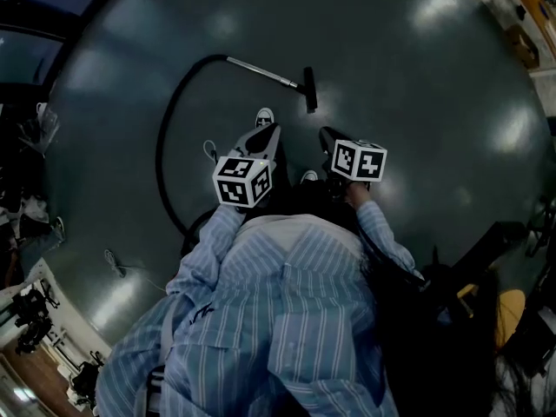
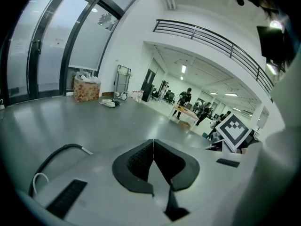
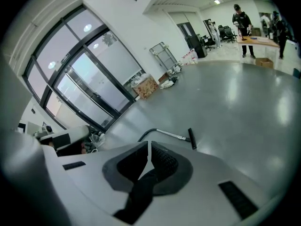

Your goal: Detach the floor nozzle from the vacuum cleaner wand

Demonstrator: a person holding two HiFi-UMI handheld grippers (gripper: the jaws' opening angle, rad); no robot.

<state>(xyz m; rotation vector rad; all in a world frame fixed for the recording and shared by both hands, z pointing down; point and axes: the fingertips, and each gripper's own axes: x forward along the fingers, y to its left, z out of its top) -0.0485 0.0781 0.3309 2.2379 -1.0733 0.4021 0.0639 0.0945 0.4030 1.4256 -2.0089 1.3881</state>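
The left gripper and right gripper are both clenched on nothing; the floor nozzle lies on the floor ahead, apart from both, probably nearer the right gripper; from the floor nozzle the wand runs leftward to the hose; the right gripper view shows floor nozzle and wand, the left gripper view only a hose bend.

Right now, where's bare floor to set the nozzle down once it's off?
Bare floor lies right of the nozzle and beyond the wand. Left is crowded: the hose loops there, with a cable nearer you.
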